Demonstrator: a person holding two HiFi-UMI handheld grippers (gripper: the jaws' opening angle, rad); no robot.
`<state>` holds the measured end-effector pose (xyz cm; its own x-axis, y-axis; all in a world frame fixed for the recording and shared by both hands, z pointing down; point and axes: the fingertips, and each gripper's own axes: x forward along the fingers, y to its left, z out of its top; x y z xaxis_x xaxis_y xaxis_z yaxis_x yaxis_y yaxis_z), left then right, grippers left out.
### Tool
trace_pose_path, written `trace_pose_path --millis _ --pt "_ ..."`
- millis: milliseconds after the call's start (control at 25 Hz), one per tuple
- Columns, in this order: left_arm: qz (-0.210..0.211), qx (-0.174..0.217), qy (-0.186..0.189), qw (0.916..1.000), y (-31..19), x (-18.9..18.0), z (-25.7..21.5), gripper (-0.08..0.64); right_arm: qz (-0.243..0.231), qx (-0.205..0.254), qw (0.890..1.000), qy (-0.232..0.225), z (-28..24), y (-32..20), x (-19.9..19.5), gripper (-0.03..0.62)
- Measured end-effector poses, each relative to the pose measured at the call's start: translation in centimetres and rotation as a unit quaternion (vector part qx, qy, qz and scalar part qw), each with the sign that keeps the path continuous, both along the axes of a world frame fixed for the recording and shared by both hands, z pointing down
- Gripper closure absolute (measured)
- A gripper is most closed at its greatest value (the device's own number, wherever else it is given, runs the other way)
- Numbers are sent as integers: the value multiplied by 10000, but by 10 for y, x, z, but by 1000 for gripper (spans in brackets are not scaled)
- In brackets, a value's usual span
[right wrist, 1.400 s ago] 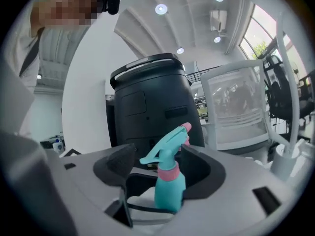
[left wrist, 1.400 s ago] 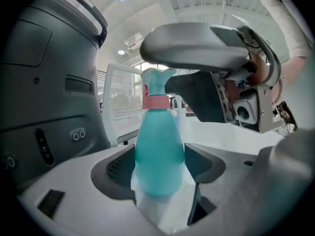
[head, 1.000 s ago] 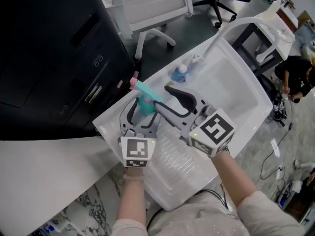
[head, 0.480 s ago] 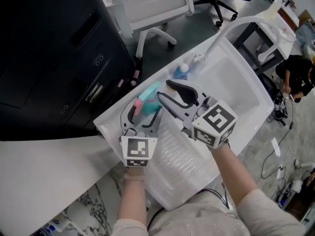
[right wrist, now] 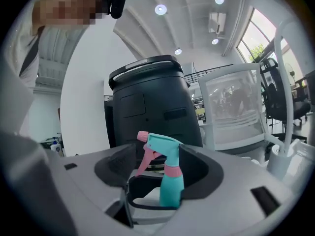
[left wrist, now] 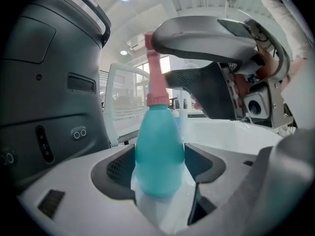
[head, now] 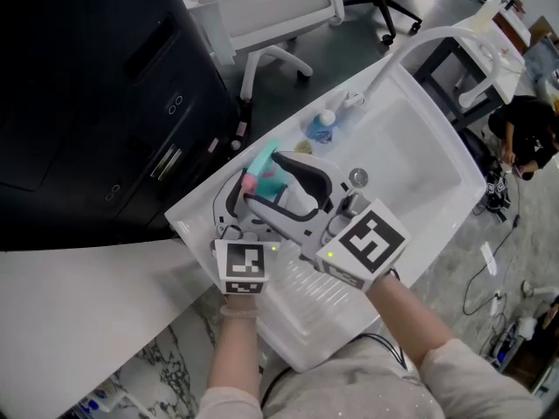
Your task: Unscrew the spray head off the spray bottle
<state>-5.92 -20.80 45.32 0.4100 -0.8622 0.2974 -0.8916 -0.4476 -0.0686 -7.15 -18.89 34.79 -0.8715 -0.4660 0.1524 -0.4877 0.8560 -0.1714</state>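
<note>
A teal spray bottle (left wrist: pixel 158 151) stands upright on the sink's near ledge, with my left gripper (left wrist: pixel 158 170) shut on its body. Its teal spray head (right wrist: pixel 165 142), with a pink trigger and pink collar, sits between the jaws of my right gripper (right wrist: pixel 158 168). Those jaws are opening, and a gap shows beside the trigger. In the head view, the right gripper (head: pixel 265 182) reaches in from the right over the left gripper (head: pixel 254 203), and the spray head (head: pixel 265 164) shows between them. The bottle's body is hidden in that view.
The white sink (head: pixel 419 147) has a tall white faucet (head: pixel 437 37), a round drain (head: pixel 358 178) and a blue bottle (head: pixel 320 129) at its back edge. A ribbed draining board (head: pixel 306 295) lies below my grippers. A black cabinet (head: pixel 87 85) stands at the left, with a white chair (head: pixel 271 7) behind it.
The spray head has turned from pointing right to pointing up and back. My right gripper has swung left and nearer, and its jaws stand wider. The left gripper has stayed put.
</note>
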Motion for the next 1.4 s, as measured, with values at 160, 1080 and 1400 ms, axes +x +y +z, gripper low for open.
trace_pose_path --millis 160,1080,1400 --pt "12 20 -56 10000 0 0 0 244 94 -64 9997 196 6 -5 -2 286" --pt "-28 14 43 10000 1 0 1 242 550 400 9975 174 -3 -24 58 443" --pt "-70 22 37 10000 0 0 1 244 346 -231 9972 620 27 -17 17 407"
